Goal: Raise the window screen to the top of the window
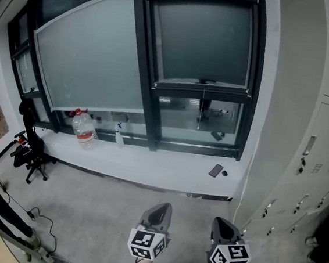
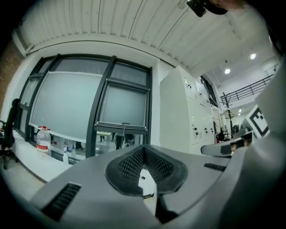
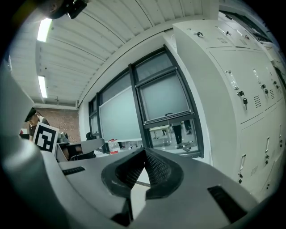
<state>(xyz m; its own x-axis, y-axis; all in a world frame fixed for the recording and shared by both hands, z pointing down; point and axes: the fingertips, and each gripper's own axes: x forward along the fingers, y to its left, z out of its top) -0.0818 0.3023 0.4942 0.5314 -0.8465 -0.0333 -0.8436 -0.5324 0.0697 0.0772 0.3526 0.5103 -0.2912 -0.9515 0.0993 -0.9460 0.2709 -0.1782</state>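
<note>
L gripper (image 1: 161, 208) and R gripper (image 1: 222, 223) low, jaws together, nothing held. Window screen (image 1: 200, 41) covers upper part of window (image 1: 178, 116), well apart from both. Prob. light, floppy; take stiff bottom bar (image 1: 201, 86) at centre.

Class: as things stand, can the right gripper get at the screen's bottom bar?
Probably not yet: the right gripper hangs well short of the window, with the sill between it and the bar. Nothing blocks the way, so stepping closer should do.

Operator: Housing of the left gripper (image 1: 162, 210) and right gripper (image 1: 222, 224)?

Technician: Smooth grey shells with slotted vents (image 2: 62, 201). Black dimpled pads (image 2: 128, 164).

Operator: Markings?

Technician: One marker cube (image 1: 147, 244) per unit, carrying black-and-white square codes.
</note>
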